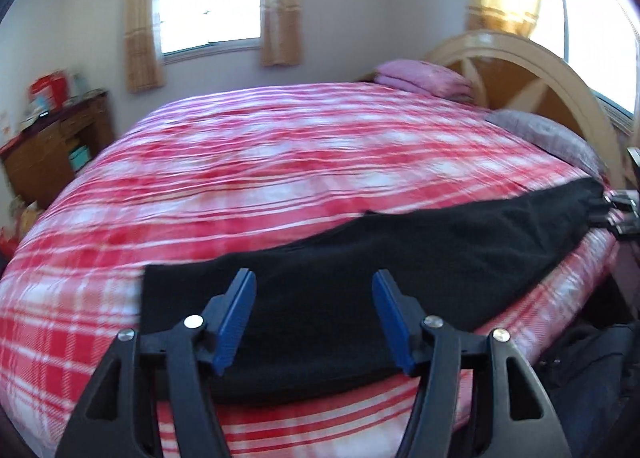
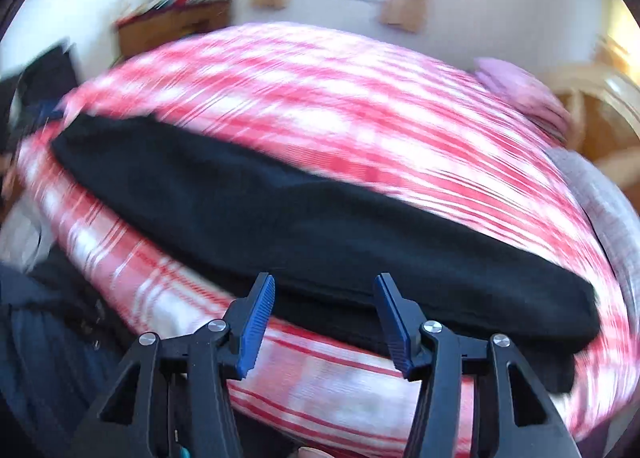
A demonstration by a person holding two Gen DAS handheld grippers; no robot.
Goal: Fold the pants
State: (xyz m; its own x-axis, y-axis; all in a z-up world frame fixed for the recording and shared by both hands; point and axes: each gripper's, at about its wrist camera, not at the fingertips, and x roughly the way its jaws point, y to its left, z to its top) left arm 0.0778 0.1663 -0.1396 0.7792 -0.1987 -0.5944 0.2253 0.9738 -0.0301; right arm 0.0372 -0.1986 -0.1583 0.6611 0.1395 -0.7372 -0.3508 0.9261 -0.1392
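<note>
Black pants [image 1: 400, 254] lie stretched out in a long, flat strip along the near edge of a bed with a red and white checked cover [image 1: 260, 162]. My left gripper [image 1: 314, 278] hovers open over the strip's left end, with nothing pinched between its blue pads. At the strip's far right end, the right gripper [image 1: 620, 214] shows at the frame edge. In the right wrist view, my right gripper [image 2: 325, 280] stands open just above the near edge of the pants [image 2: 280, 210], its pads clear of the cloth. This view is blurred.
A folded pink blanket [image 1: 424, 76] and a grey pillow [image 1: 548, 134] lie by the arched wooden headboard [image 1: 520, 70]. A wooden cabinet [image 1: 52, 138] stands beyond the bed's left side. A dark bag [image 1: 592, 358] sits below the bed's near right edge.
</note>
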